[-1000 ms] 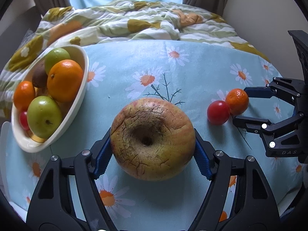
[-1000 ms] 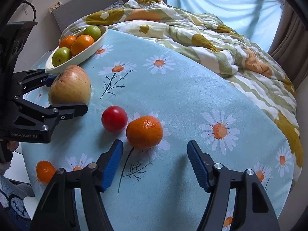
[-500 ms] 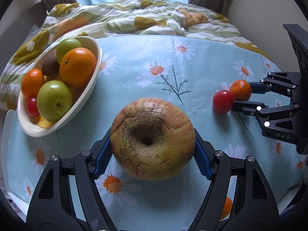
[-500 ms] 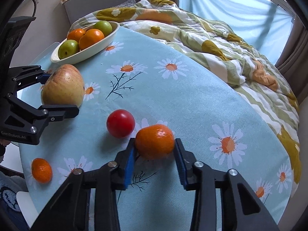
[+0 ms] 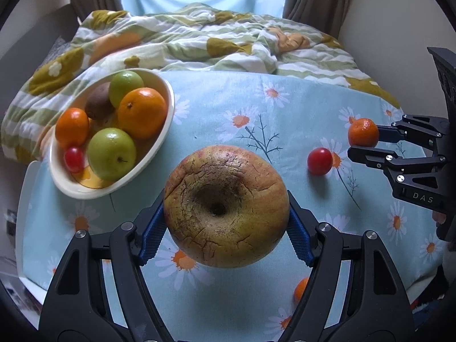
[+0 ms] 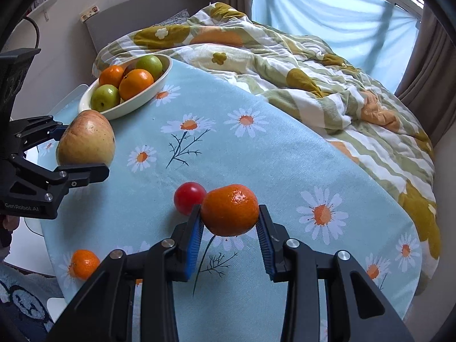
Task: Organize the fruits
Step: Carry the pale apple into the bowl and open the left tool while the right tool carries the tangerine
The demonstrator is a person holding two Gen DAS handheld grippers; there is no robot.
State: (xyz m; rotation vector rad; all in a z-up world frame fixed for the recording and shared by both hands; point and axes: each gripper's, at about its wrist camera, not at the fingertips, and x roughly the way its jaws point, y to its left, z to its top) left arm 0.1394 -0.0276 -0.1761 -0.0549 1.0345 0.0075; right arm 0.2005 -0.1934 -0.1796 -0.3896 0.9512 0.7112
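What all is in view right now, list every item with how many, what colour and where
Large apple: one, yellow-red, cracked skin, held in the left gripper.
Mandarin: one, orange, held in the right gripper.
Tomato: one, red, on the cloth beside the held mandarin.
Small mandarin: one, orange, near the table's front edge.
Bowl: one, cream, far left of the table; holds two green apples, two oranges, a brown kiwi, a small red tomato.
Tablecloth: one, light blue with daisies, covering the table.
Blanket: one, green, white and mustard, behind the table.
Curtain: light blue, at the window.
Left gripper: black, blue pads, shut on the apple.
Right gripper: same, shut on the mandarin.
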